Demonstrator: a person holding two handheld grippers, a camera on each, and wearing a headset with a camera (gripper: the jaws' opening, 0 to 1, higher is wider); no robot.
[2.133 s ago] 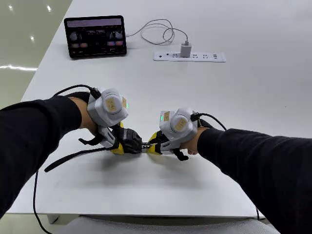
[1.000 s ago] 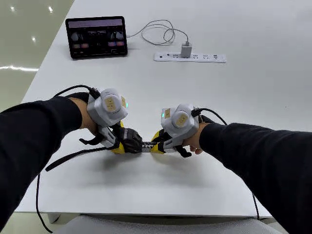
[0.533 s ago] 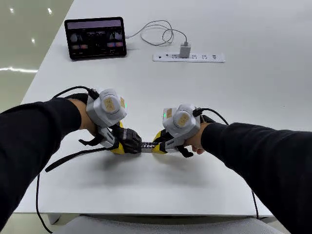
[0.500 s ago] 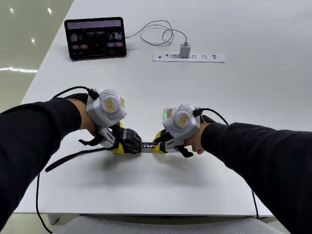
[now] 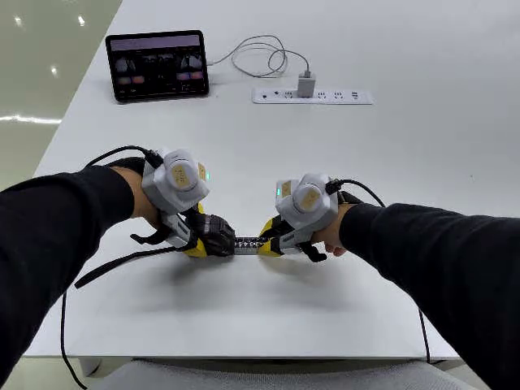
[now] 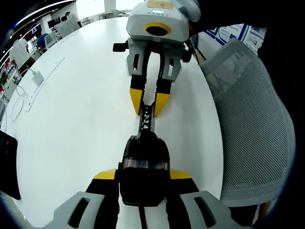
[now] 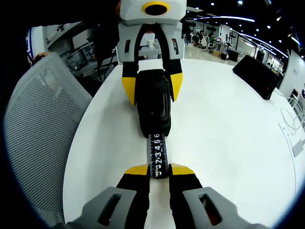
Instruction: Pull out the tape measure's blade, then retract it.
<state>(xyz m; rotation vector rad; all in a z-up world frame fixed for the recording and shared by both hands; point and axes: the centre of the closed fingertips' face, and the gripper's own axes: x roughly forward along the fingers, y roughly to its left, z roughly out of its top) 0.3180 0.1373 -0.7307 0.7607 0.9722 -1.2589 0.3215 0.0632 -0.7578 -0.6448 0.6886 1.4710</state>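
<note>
At the lower centre of the head view, near the front edge of the white table [image 5: 244,317], the black tape measure [image 5: 216,236] lies low on the surface between two grippers that face each other. The left gripper [image 6: 143,172] has its yellow-tipped jaws clamped on both flanks of the case, low in the left gripper view. This probably anchors the body so the spring cannot drag it along. The right gripper [image 7: 154,170] has its jaws drawn almost together, pinching the end of the blade [image 7: 157,151] at the bottom middle of the right gripper view. Only a short numbered stretch of blade runs from the case mouth to that pinch, so the pull-out looks barely begun. The grippers line up along the blade's own axis, which should let it slide straight out without kinking. The pinch on such a thin strip looks like the weak point if the spring resists. A tablet [image 5: 158,63] and power strip [image 5: 313,96] sit well apart in the upper frame.
</note>
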